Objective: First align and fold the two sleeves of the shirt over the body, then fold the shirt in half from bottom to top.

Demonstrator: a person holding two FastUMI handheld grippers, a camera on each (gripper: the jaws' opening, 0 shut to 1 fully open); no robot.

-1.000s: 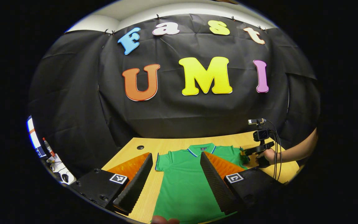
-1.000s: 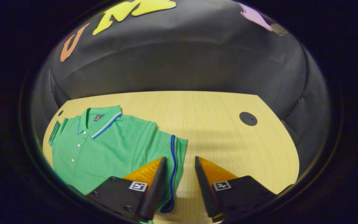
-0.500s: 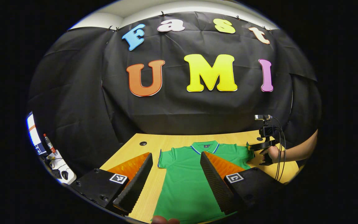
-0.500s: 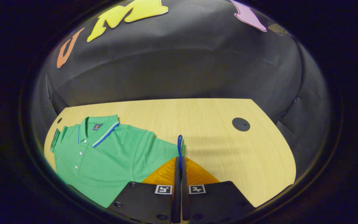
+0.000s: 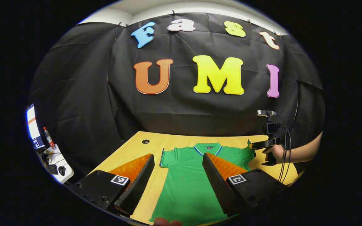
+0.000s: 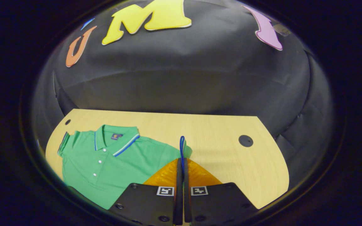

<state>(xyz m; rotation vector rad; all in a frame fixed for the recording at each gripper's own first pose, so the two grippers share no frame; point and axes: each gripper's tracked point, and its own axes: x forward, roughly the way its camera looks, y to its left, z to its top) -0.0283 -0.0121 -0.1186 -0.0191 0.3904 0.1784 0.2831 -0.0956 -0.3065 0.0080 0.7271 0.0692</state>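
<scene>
The shirt (image 6: 112, 169) lies flat, collar toward the wall, on the table (image 6: 218, 135). The right gripper (image 6: 181, 163) is clamped on the cuff (image 6: 182, 147) of one sleeve, which stands up on edge at 12 o'clock from its closed fingers. The left gripper (image 5: 178, 185) hangs above the shirt body with fingers spread wide and nothing between them.

This looks like the first step, the sleeve fold, just begun on one side. The next move likely calls for carrying the cuff toward 9 o'clock in the right gripper view, over the chest, laying it square and letting go; the left gripper then has the other sleeve (image 6: 64, 141).

The hem is cut off at 6 o'clock in both views. How much cloth sits between the fingers is hidden
</scene>
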